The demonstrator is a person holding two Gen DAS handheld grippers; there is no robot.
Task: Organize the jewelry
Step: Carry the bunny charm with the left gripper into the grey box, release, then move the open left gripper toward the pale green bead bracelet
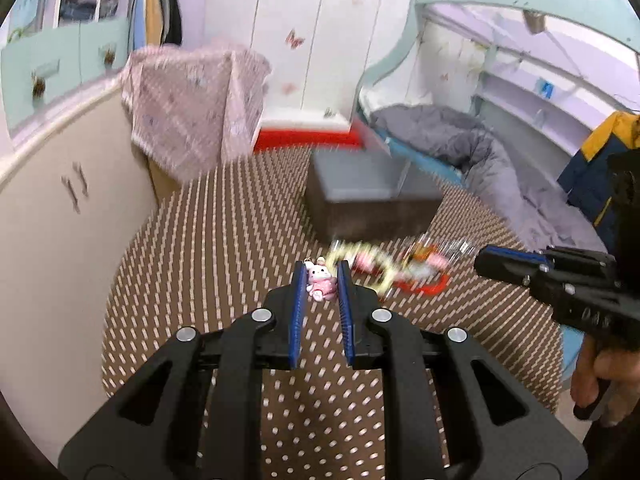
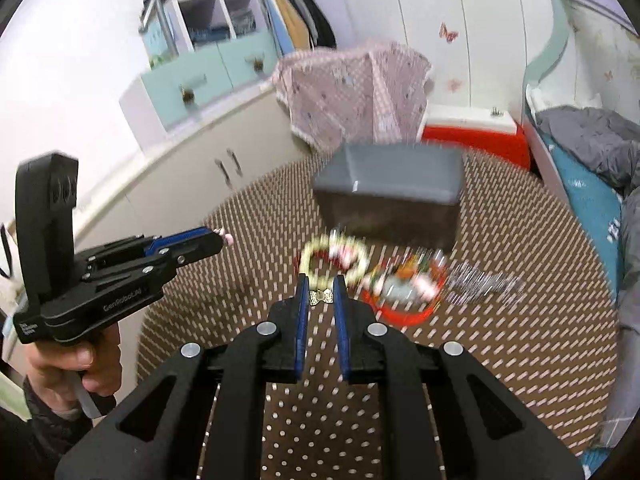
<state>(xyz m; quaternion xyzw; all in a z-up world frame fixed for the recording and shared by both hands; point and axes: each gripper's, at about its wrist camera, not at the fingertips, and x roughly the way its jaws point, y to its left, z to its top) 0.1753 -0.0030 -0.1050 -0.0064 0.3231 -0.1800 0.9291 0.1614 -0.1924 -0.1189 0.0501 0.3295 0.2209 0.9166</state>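
Right now I have one small piece pinched in each tool, and that is why both sit clear of the table: the left gripper (image 1: 322,280) is clamped on a little pink bunny charm (image 1: 319,283) held between its blue pads, and the right gripper (image 2: 321,294) is clamped on a tiny gold bow charm (image 2: 321,297) right at its tips. I read this as carrying both pieces off the pile so they can go into the grey jewelry box (image 2: 390,196), which stands closed at the far side of the dotted brown tablecloth (image 2: 500,360); its lid looks shut, so I judge it will need opening before anything goes in. The rest of the jewelry lies between me and the box: a pale beaded bracelet (image 2: 334,262), a red bangle (image 2: 404,312) with blurred trinkets inside its ring, and a silvery chain (image 2: 484,284) off to the right. Both tools tilt downward toward that pile, roughly side by side; the right wrist view shows the left tool from the side, a hand (image 2: 76,360) wrapped round its grip. Motion blur smears the table items, so finer detail I cannot tell.
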